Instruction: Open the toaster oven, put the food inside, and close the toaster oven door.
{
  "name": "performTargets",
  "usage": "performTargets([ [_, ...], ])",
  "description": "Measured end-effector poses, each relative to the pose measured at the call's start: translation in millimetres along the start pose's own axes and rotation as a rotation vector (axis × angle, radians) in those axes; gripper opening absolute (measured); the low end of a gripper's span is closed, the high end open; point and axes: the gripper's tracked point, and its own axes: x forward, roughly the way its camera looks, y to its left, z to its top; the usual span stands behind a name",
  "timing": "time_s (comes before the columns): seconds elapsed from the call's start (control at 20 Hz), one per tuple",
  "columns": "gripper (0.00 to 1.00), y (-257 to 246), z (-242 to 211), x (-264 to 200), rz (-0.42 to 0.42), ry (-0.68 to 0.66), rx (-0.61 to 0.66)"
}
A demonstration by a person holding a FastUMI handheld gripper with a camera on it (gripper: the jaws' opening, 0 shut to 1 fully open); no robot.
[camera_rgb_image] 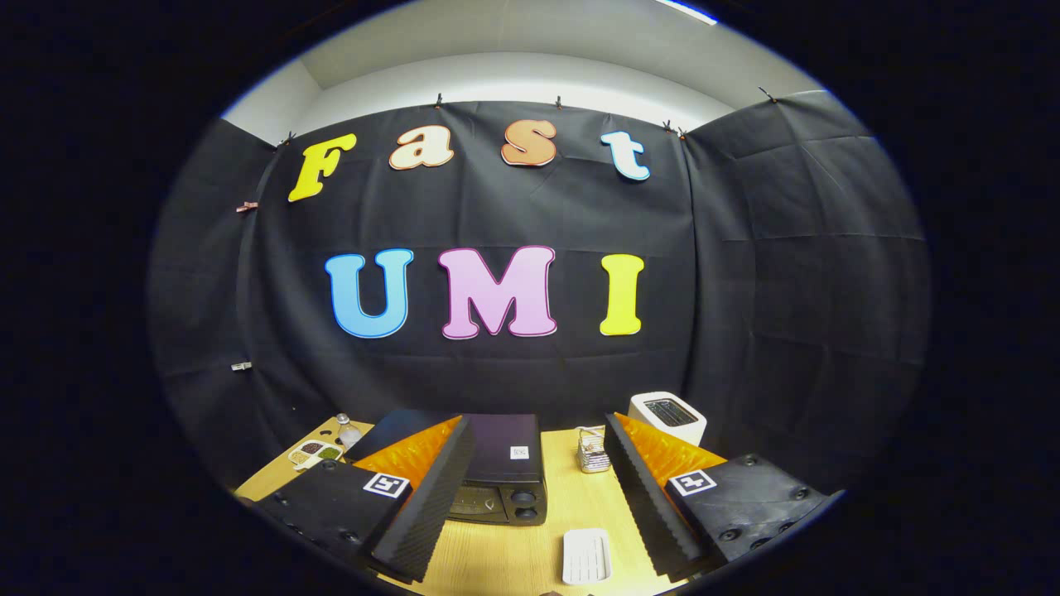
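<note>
Tool (538, 497) fingers spread wide, toaster oven (505, 480) beyond, door closed

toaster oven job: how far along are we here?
Nothing looks done. The toaster oven sits on the table, partly behind the left finger; its door looks closed. The gripper hovers open, holding nothing, above a white ridged tray. No food is clear to me. Left: open, load, close.
</note>
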Motion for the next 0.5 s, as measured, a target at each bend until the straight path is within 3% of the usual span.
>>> performTargets([
  [0.5,0.98,13,-6,7,0.040,0.021,0.005],
])
